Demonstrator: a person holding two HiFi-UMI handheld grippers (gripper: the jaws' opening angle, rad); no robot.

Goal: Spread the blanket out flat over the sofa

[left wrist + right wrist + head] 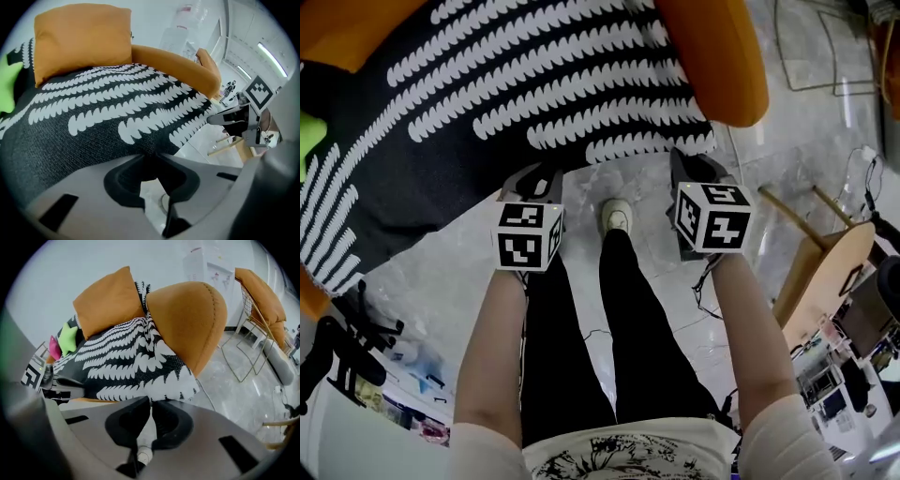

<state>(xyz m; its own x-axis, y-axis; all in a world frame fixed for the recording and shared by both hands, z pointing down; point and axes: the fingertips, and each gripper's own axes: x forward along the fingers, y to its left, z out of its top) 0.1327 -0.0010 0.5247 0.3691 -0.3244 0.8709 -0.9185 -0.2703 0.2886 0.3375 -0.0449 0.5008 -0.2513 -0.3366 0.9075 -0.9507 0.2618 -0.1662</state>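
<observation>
**A:** Which step are we at?

**B:** I'd say the grab on the front hem. The blanket [487, 103], black with rows of white leaf shapes, lies over the seat of the orange sofa [712, 56] and runs up toward its back. Its front edge hangs at the seat's lip above the floor [769, 141].

**A:** And the jaws?

**B:** The left gripper [150, 161] has its jaws clenched on a fold of dark hem, with the cloth dipping between their tips. The right gripper [150, 401] has its jaws pressed nearly flat together at the white-patterned front corner beside the sofa's arm. That looks like a pinch on thin cloth, though only a sliver of it shows there.

**A:** What does the next move call for?

**B:** As I judge it, both hands lift and draw the hem outward together, evenly, so the cloth tightens without slewing. Then they lay it down smooth. A thin pinch on the right could slip, so the pull should be gentle.

**A:** And the count?

**B:** There is one blanket, one sofa and two grippers, each on the hem. On the sofa I see one orange cushion [82, 40] against the back, one green star cushion [69, 337] and one pink cushion [55, 347] beside it. Off to the side stands one wire-framed orange chair [262, 301].
</observation>
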